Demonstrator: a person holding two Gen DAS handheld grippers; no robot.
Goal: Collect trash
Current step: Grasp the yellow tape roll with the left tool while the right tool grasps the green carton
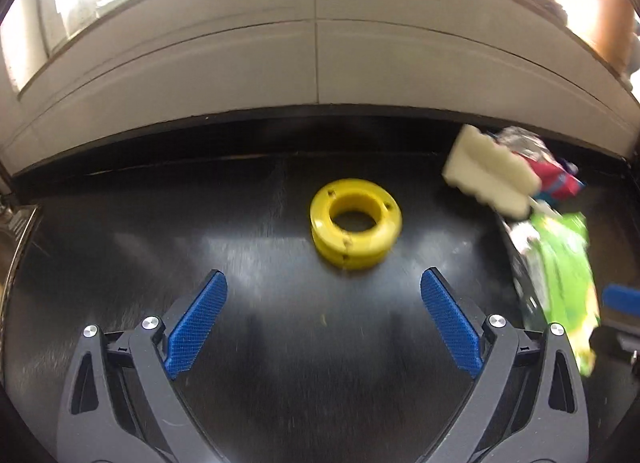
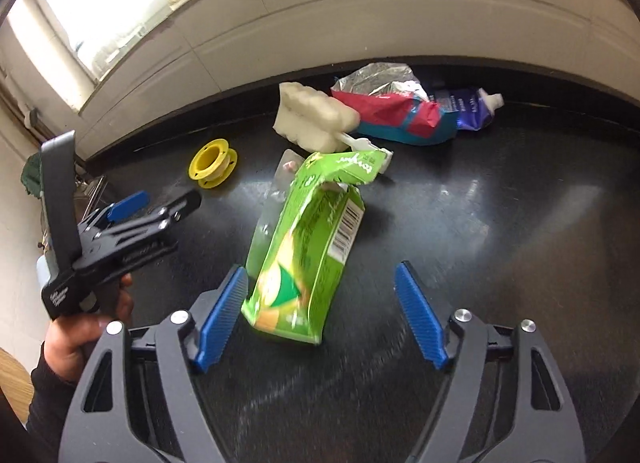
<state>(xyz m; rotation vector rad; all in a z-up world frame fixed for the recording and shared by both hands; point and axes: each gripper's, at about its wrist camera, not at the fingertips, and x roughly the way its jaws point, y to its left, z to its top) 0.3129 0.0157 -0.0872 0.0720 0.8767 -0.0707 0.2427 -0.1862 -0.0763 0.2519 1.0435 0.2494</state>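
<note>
**Closing in on the green carton**

We work over a black counter (image 2: pixel 500 223) strewn with trash. Our right tool (image 2: pixel 320 303) hangs over a crushed green carton (image 2: pixel 308 239), its jaws apart. The carton's near end lies between the 2 blue pads: the left one looks to be at its edge, the right one is clear of it, so nothing is gripped yet. Our left tool (image 1: pixel 324 295) is spread wide and empty, aimed at a yellow spool (image 1: pixel 355 219) lying flat just ahead of its tips.

Behind the carton lie a white foam piece (image 2: pixel 316 119), a red wrapper (image 2: pixel 396 115) and a blue pouch (image 2: pixel 468 111), bunched near the wall.

We judge this to be the reach-and-grasp step, with 1st pickups still ahead. Next, the right tool should settle lower and clench across the carton's narrow body; it is crumpled and light, so it may slide or fold. We see no bin in either view.
</note>
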